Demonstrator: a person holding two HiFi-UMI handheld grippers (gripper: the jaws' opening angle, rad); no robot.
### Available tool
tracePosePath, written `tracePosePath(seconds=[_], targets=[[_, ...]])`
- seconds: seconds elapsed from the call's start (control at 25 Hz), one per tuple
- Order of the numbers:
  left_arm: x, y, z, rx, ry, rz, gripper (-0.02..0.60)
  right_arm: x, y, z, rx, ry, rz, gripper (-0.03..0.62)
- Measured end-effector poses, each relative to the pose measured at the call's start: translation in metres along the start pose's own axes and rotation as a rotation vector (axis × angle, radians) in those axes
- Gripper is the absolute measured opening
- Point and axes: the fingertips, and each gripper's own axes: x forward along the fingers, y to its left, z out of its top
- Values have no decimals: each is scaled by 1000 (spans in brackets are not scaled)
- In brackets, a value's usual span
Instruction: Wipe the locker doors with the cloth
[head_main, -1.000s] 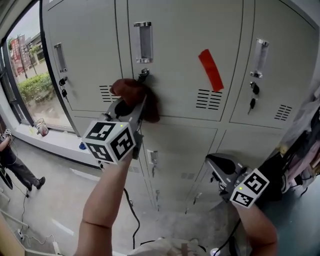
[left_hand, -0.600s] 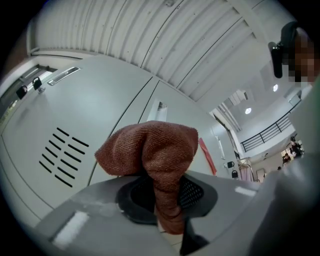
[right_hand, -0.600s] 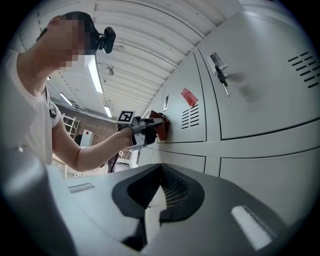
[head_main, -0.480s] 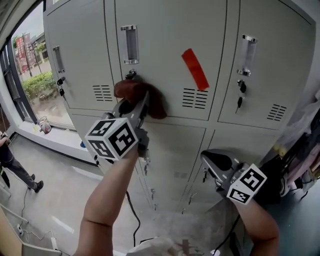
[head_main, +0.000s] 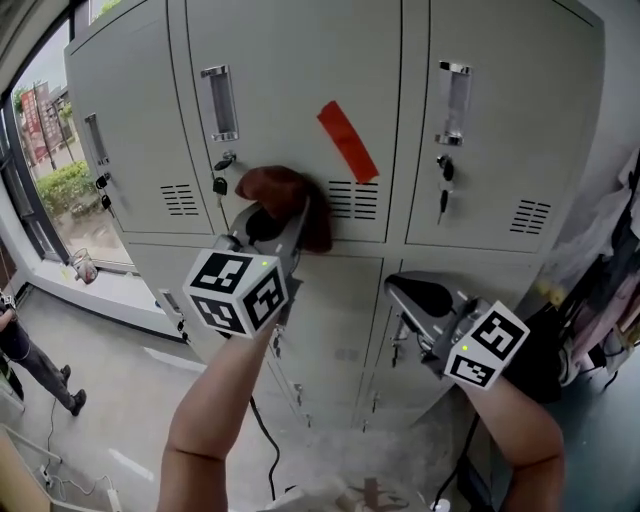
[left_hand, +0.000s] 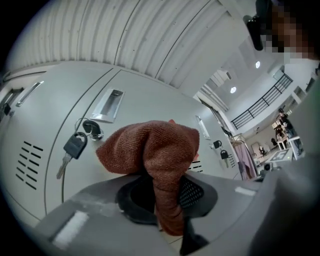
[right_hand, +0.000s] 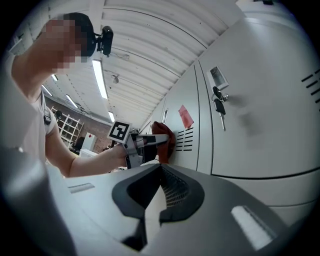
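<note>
Pinching a rust-brown knitted cloth (head_main: 283, 190) in the left gripper (head_main: 288, 218), jaws drawn narrow onto one hanging fold. Pressing the bunched remainder against the middle locker door (head_main: 290, 60), just below and left of the red tape strip (head_main: 347, 140). Confirmed along the left gripper (left_hand: 167, 200) itself: cloth (left_hand: 150, 150) squeezed between both jaws and spilling over their tips onto the door.

Carrying nothing in the right gripper (head_main: 412, 294): jaws brought fully together. Held low, below and right of the tape strip, near the lower doors. Same closed jaws seen along the right gripper (right_hand: 159, 192).

Counting three upper doors: the one bearing the tape strip, a left door (head_main: 130, 120) and a right door (head_main: 510, 110) on either side of it. Likewise three recessed handles (head_main: 218, 102), three louvred vents (head_main: 352, 200) and three locks with hanging keys (head_main: 441, 198), one per door. One cloth, one tape strip, two grippers.

Shifted rightward since a second ago: cloth away from the middle door's key and closer beneath the tape strip, reaching the left edge of the vent under it. Right gripper closed and low as before.
</note>
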Motion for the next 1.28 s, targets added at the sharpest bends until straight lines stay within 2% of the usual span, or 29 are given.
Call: tracePosePath(seconds=[0.2,0.48,0.64,0.72,0.8,0.96,1.08,1.28], targets=[[7,-16,1,30,9,-15,80,3,0,16,-44,-9,16,8],[22,-44,6,150,30,-70,80,0,2,25,-83,-7,28,8],[7,-47,30,113,-69,-55,80,-11,-5,25,-85,-3,9,8],[3,-56,45,141,-98,-64,80,-16,-11,25,-82,-2,-4,8],[13,-74,48,167,-78,-115,80,-21,-15,26,-77,-5,-17,8],[45,-107,27,203,23,-201,80,-27,-14,24,-75,1,-21,8],[62,-114,18,200,65,-217,80,-34,-15,21,-72,6,-30,8],[63,-107,26,216,65,-207,80,-37,-19,20,-63,10,-38,8]])
